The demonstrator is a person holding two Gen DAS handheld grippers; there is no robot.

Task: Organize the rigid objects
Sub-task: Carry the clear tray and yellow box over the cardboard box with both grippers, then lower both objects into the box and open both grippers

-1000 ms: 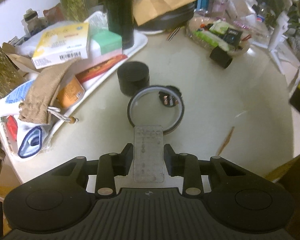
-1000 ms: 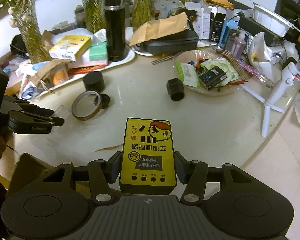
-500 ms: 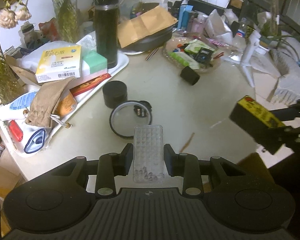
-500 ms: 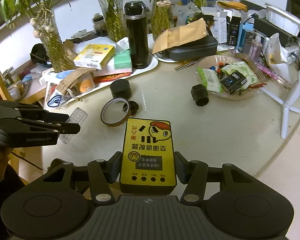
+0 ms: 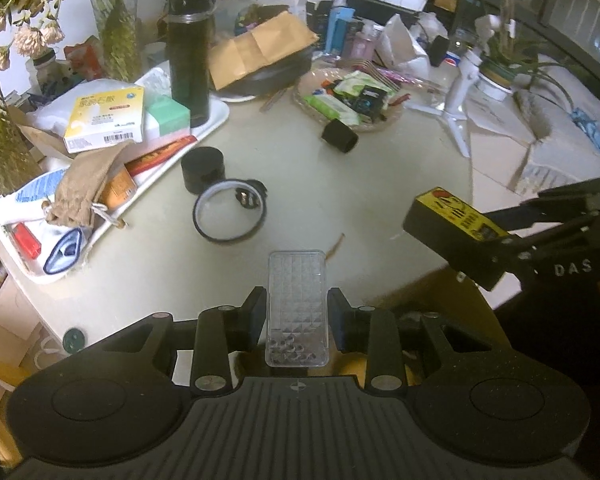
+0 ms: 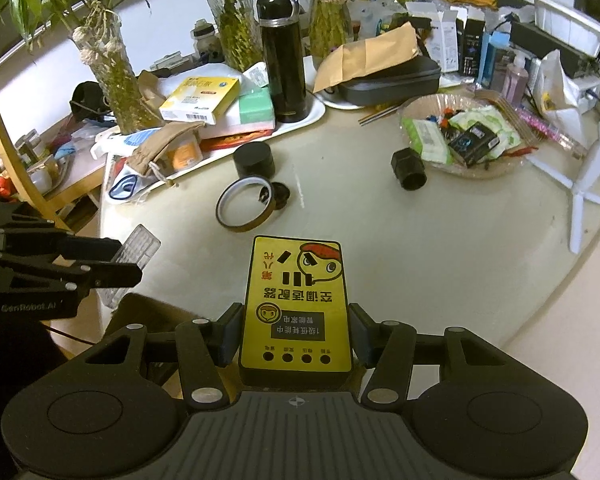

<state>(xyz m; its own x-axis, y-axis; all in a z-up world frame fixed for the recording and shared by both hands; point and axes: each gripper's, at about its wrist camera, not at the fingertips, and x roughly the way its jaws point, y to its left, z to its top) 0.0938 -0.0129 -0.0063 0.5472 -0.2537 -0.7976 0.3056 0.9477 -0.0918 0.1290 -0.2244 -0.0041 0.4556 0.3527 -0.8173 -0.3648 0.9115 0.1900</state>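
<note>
My left gripper (image 5: 296, 305) is shut on a clear plastic box (image 5: 297, 288) with a diamond pattern and holds it above the table's near edge. The right wrist view shows that box (image 6: 138, 246) at the left, in the left gripper (image 6: 126, 270). A black box with a yellow cartoon label (image 6: 296, 280) sits between the pads of my right gripper (image 6: 296, 320), which is shut on it. In the left wrist view the yellow box (image 5: 452, 216) hangs at the right, off the table's edge. A brown tape roll (image 5: 230, 216) and a black round jar (image 5: 202, 168) lie on the table ahead.
A white tray (image 5: 216, 120) at the left is piled with boxes, a cloth pouch and a black flask (image 5: 188, 56). At the back a shallow bowl (image 5: 388, 118) holds packets, with a black cap (image 5: 339, 136) in front. A white tripod (image 5: 458, 100) stands at the right. Vases line the far left.
My left gripper has drawn back and up from the tape roll with the clear box, so more of the table shows. The right gripper with the yellow box has come into its view.
</note>
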